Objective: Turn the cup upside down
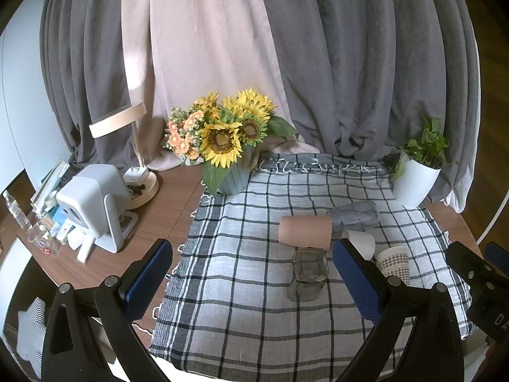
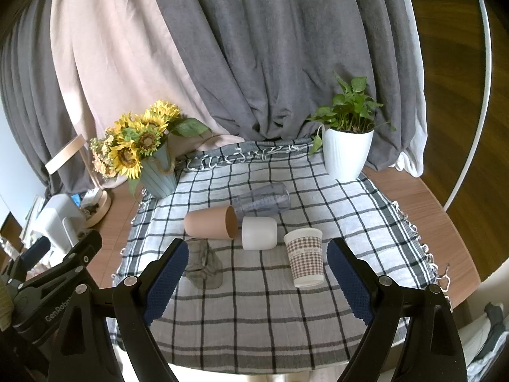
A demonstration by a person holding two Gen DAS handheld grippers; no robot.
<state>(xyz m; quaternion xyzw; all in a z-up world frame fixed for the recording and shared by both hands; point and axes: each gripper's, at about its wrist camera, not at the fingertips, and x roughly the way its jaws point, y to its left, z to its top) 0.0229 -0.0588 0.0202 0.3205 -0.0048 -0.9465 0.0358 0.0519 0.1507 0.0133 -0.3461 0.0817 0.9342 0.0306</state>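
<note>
Nearest the cameras, the left gripper [image 1: 253, 270] and the right gripper [image 2: 256, 270] each hover over the near edge of the checked cloth [image 2: 254, 318], jaws spread wide apart and holding nothing.

Five cups sit grouped mid-cloth. Closest is a smoky glass tumbler [image 2: 203, 267], upside down; the left finger of the right gripper cuts off its near-left side. To the right of it the checked paper cup [image 2: 306, 261] stands on the cloth; whether its mouth faces up or down is hard to tell. Just behind, a white cup [image 2: 259, 233] stands inverted, largely hidden in the left wrist view by a blue pad. Beside it a tan cup [image 2: 211, 226] lies on its side, its open mouth showing nothing inside. Behind these a clear plastic cup [image 2: 262, 203] also lies on its side.

Farthest back, a blue vase [image 2: 159, 175] holds sunflowers and a white pot [image 2: 346, 152] holds a leafy plant, before grey and pink curtains [image 2: 254, 47].
</note>
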